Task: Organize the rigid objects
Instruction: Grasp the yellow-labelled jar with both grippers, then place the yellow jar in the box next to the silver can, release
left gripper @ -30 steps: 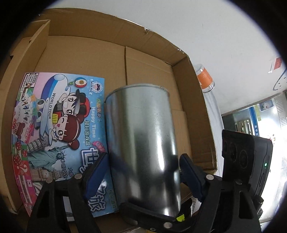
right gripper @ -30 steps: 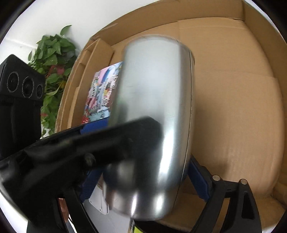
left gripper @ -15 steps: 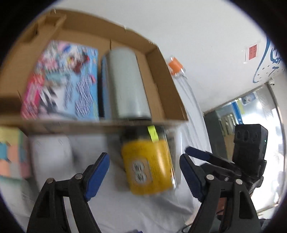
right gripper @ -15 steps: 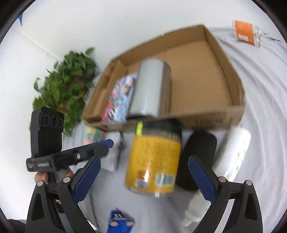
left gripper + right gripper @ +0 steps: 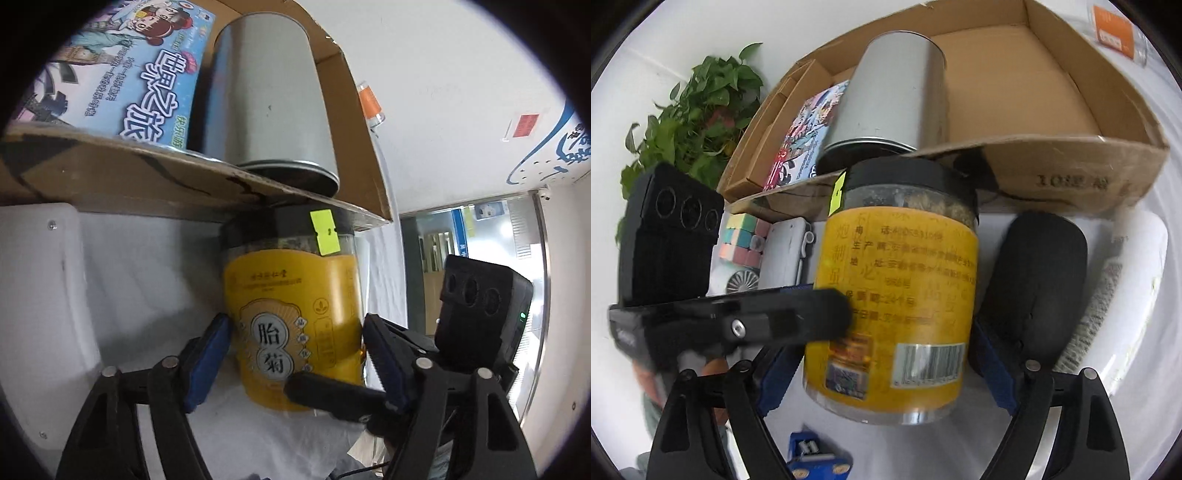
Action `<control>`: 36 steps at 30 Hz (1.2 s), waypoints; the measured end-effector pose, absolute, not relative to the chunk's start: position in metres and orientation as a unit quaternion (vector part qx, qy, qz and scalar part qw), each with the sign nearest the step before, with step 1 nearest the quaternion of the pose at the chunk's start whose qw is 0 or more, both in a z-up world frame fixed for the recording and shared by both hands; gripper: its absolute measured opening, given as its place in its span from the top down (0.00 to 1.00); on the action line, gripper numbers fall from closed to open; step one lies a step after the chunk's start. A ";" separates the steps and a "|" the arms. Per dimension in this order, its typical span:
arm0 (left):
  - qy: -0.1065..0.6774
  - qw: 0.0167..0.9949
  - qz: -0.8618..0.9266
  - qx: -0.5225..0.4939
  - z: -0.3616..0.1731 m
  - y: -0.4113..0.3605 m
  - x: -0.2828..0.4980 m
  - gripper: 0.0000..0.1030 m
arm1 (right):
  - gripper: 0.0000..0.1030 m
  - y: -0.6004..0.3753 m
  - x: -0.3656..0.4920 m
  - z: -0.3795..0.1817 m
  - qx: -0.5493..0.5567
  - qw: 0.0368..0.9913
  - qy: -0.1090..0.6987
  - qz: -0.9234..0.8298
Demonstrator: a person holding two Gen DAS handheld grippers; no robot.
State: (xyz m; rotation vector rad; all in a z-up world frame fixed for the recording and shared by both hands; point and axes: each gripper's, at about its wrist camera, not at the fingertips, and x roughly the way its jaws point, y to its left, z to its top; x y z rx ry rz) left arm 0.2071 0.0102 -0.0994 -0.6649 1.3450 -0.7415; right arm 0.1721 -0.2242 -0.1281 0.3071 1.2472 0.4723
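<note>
— How do we stand with the left gripper [image 5: 295, 321]?

— We have it tipped down over the white cloth [image 5: 147, 266], blue pads [image 5: 207, 358] flat against both sides of the clear plastic jar with the yellow label and black lid [image 5: 291, 280]. It is clamped on the jar's lower half.

— And the right gripper [image 5: 882, 354]?

— We straddle the same jar [image 5: 905, 258] from the other flank. Its jaws have just been closing and the pads sit right at the jar's walls, but we cannot tell whether they press. One black finger of each gripper crosses the other's view at 6 to 8 o'clock.

— Where does the jar lie?

— On its side on the cloth, lid against the front wall of the brown cardboard box [image 5: 147, 184] at 12 o'clock.

— What crowds us?

— Inside the box, a plain silver metal can [image 5: 266, 92] lies beside a colourful cartoon game box [image 5: 147, 55]. From the right wrist view, a black oval case [image 5: 1034, 288] lies at 3 o'clock and a flat white plastic case [image 5: 783, 251] at 9.

— Any writing?

— The jar's label reads 胎菊, with a barcode on the back and a lime sticker [image 5: 325, 236] on the lid. The game box reads 世界之旅.
</note>
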 end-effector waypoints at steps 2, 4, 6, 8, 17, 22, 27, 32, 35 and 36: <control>0.596 0.671 -0.325 -0.298 -0.099 0.010 0.208 0.26 | 0.16 -0.215 0.169 -0.132 0.136 0.782 0.572 0.209; 0.594 0.676 -0.321 -0.294 -0.095 -0.004 0.205 0.26 | 0.17 -0.208 0.165 -0.133 0.136 0.784 0.570 0.204; 0.592 0.683 -0.321 -0.282 -0.092 -0.002 0.199 0.26 | 0.17 -0.206 0.159 -0.131 0.144 0.784 0.570 0.199; 0.579 0.700 -0.323 -0.265 -0.080 -0.005 0.193 0.25 | 0.17 -0.203 0.153 -0.126 0.147 0.789 0.562 0.199; 0.463 0.790 -0.345 -0.205 0.056 -0.032 0.195 0.25 | 0.17 -0.222 0.151 -0.003 0.128 0.860 0.442 0.223; 0.454 0.798 -0.355 -0.175 0.102 -0.057 0.240 0.25 | 0.17 -0.239 0.189 0.044 0.128 0.868 0.428 0.217; 0.461 0.796 -0.359 -0.157 0.127 -0.074 0.275 0.25 | 0.17 -0.251 0.226 0.069 0.125 0.869 0.426 0.217; 0.482 0.792 -0.344 -0.151 0.111 -0.072 0.296 0.25 | 0.17 -0.261 0.268 0.045 0.139 0.852 0.455 0.218; 0.513 0.776 -0.331 -0.160 0.080 -0.072 0.310 0.25 | 0.17 -0.262 0.284 0.012 0.153 0.834 0.481 0.222; 0.525 0.770 -0.325 -0.161 0.066 -0.074 0.313 0.25 | 0.17 -0.262 0.290 -0.002 0.158 0.825 0.493 0.224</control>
